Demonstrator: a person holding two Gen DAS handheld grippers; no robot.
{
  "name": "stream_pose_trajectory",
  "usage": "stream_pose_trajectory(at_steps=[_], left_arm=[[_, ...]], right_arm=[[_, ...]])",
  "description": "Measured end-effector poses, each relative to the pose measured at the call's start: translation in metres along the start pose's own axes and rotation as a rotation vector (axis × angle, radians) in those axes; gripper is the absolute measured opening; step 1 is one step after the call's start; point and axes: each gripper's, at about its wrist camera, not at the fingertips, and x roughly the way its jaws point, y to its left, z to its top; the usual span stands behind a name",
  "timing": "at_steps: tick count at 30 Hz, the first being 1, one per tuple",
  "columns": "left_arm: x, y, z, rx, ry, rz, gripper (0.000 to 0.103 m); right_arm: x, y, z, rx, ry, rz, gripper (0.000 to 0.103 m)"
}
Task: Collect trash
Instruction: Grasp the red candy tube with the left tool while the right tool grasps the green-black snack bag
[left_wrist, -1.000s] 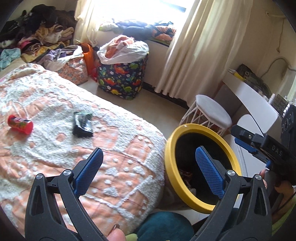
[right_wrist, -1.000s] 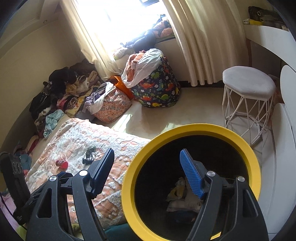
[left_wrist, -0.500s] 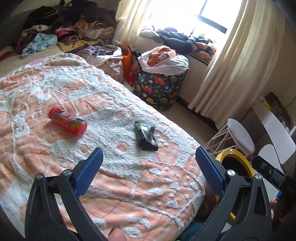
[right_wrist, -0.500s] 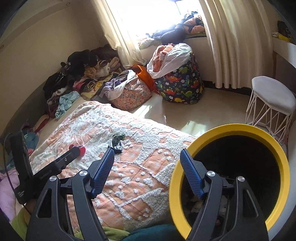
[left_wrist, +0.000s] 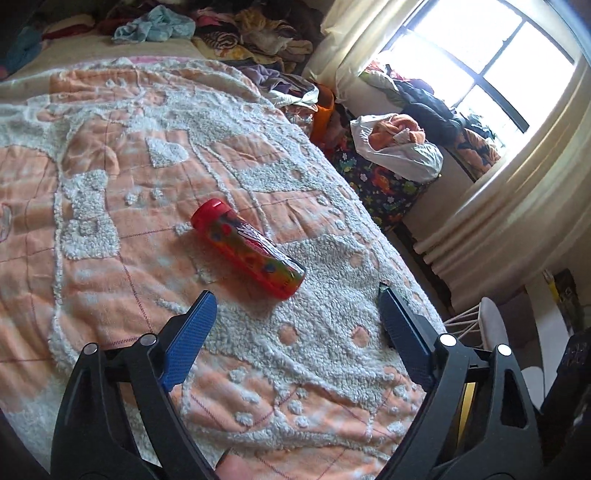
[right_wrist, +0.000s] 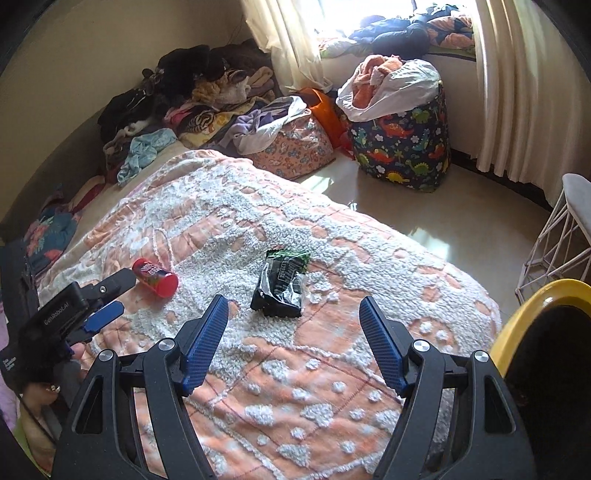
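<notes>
A red tube-shaped snack can (left_wrist: 249, 248) lies on its side on the peach and white bedspread (left_wrist: 110, 206). My left gripper (left_wrist: 295, 310) is open and empty, just short of the can. In the right wrist view the can (right_wrist: 155, 277) lies left of a crumpled black and green wrapper (right_wrist: 282, 284). My right gripper (right_wrist: 293, 321) is open and empty, just short of the wrapper. The left gripper (right_wrist: 107, 299) shows beside the can. The yellow-rimmed black bin (right_wrist: 543, 299) stands at the bed's right corner.
A dinosaur-print laundry bag (right_wrist: 402, 147) and a floral bag (right_wrist: 291, 147) stand on the floor by the curtains (right_wrist: 524, 85). Piled clothes (right_wrist: 184, 96) lie at the bed's far end. A white wire stool (right_wrist: 565, 236) stands by the bin.
Both grippers swung left from the bin to over the bed. The left gripper closed in on the red can; the right one now faces the wrapper. Both stayed open.
</notes>
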Motion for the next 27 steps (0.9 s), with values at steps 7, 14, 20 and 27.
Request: stream_pose_trajectory(at_steps=[7,14,20,27], left_arm=[[0.023,0.021,0.010,-0.140,0.051,-0.043,0.070],[0.039,0.026,0.018,-0.183,0.057,-0.052,0.070],[0.053,0.038,0.023,-0.263,0.066,-0.001,0.043],[0.042,0.032,0.016,-0.234,0.045,-0.006,0.031]], right_arm=[[0.065,0.020,0.009,-0.011,0.086,-0.018,0.070],[0.091,0.024,-0.004,-0.040,0.143,-0.062,0.029],[0.051,0.021,-0.020,-0.025,0.100,0.005,0.027],[-0.008,0.014,-0.036,0.008,0.006,0.047,0.027]])
